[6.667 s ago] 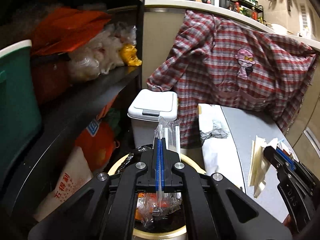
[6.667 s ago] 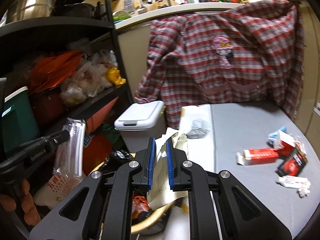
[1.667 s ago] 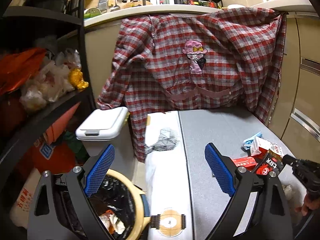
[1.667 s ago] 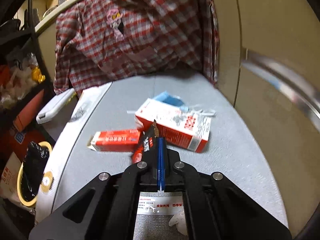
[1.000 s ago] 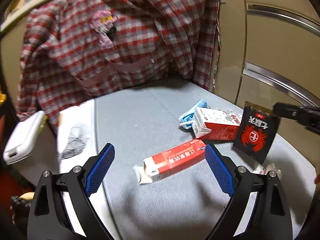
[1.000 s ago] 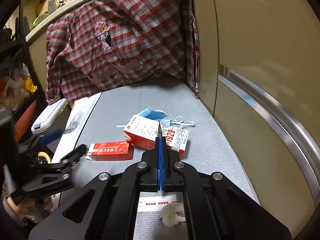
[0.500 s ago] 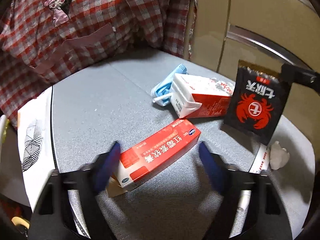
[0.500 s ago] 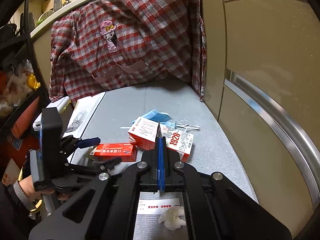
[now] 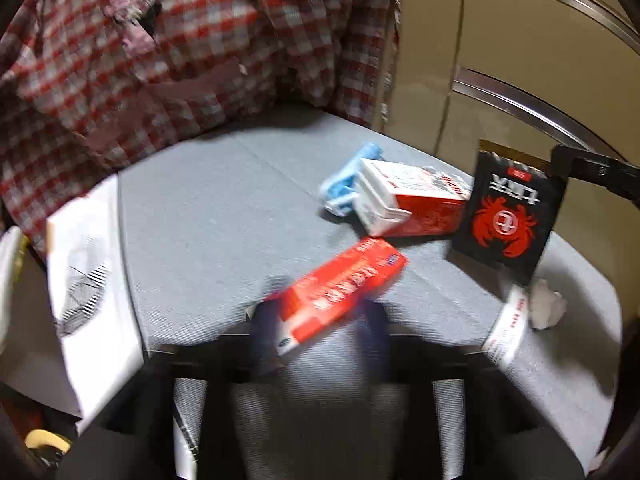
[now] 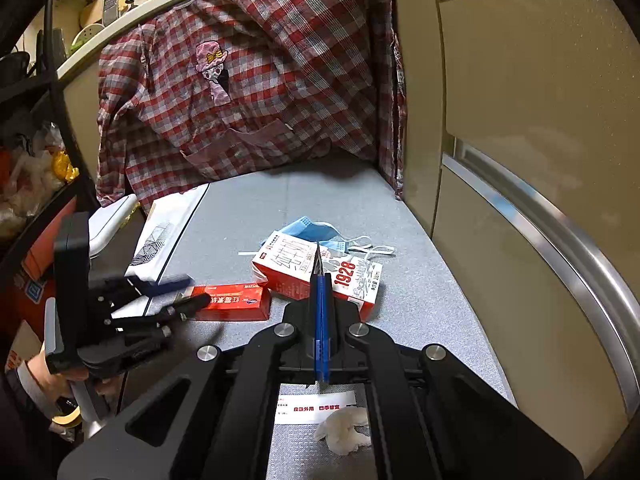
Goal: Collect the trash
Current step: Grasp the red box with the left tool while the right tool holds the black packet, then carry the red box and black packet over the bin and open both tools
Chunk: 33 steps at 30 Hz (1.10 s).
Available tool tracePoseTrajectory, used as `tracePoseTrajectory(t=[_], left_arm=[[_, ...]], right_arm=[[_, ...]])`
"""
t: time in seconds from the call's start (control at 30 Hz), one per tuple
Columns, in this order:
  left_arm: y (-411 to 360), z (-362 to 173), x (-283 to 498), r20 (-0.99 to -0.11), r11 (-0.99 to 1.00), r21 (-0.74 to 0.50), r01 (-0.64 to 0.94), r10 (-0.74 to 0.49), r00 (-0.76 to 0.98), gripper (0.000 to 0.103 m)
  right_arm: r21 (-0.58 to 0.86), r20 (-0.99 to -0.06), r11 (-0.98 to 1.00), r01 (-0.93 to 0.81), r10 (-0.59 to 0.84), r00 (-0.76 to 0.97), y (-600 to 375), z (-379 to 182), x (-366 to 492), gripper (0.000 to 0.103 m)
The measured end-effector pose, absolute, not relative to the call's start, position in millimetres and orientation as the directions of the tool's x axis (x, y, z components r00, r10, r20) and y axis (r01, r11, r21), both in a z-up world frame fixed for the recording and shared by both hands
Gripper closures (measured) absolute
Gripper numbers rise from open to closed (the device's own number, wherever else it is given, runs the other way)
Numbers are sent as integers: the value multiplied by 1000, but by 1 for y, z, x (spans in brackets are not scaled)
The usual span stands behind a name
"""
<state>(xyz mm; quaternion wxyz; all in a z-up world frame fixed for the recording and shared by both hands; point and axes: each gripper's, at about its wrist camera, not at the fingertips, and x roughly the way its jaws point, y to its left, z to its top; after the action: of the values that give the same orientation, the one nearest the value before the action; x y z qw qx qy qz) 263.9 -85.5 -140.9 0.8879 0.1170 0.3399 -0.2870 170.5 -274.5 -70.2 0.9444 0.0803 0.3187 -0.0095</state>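
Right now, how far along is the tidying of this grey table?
Done: no view shows anything binned yet. In hand: the right gripper is shut on the black crab packet; the left gripper, jaws opening, straddles the long red box, grip unclear. Left on the table: the milk carton, blue mask, crumpled tissue and white paper strip.

The left wrist view looks steeply down, close over the grey table (image 9: 208, 208), with the plaid shirt (image 9: 192, 48) across the top of the frame. The right wrist view sits further back, facing the same shirt (image 10: 256, 92). Both share the long red box (image 9: 340, 284) (image 10: 230, 302) at mid-frame.
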Motion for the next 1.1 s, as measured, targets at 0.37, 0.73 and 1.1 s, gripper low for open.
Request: tracePoseTrajectory(t=[0.37,0.73,1.1], left_arm=[[-92,-162,281,-740,779,-7,626,-425,521,36],[-84,-158,259,-742,792,33,610,-389,546,64],[-29,-88,208,-660,866,12,500,-369,655,65]], right_arm=[[138,-613,988,69,30,790,-276,-74,176,103],[145,-609,987,62,40,792,-274,-72,171,103],[126,-589,992,22,57,806,-255,-51,151,103]])
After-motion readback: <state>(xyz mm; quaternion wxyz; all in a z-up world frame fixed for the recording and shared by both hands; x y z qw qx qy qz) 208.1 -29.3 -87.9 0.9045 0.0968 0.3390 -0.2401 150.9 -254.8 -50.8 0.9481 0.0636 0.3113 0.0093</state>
